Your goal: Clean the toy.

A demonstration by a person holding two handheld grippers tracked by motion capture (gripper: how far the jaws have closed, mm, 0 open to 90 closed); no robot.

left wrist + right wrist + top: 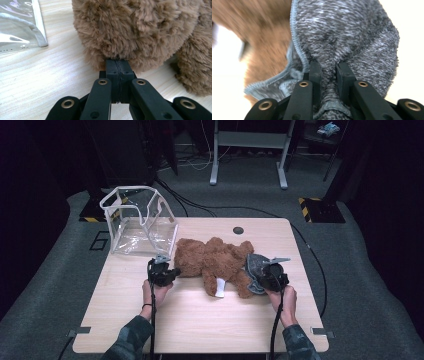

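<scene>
Grey knit garment [347, 37] is bunched between the right gripper [329, 72] jaws at the teddy bear [212, 260]'s right end; the left gripper [117, 72], jaws together (perhaps pinching fur), touches its other end. Pulling the garment could drag the bear along.

blurred: teddy bear [262, 37] | cut off: clear bag [20, 25]

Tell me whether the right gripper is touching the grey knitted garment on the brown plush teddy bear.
Touching. In the right gripper view, the right gripper has its two black jaws pinching a fold of the grey knitted garment between them.
</scene>
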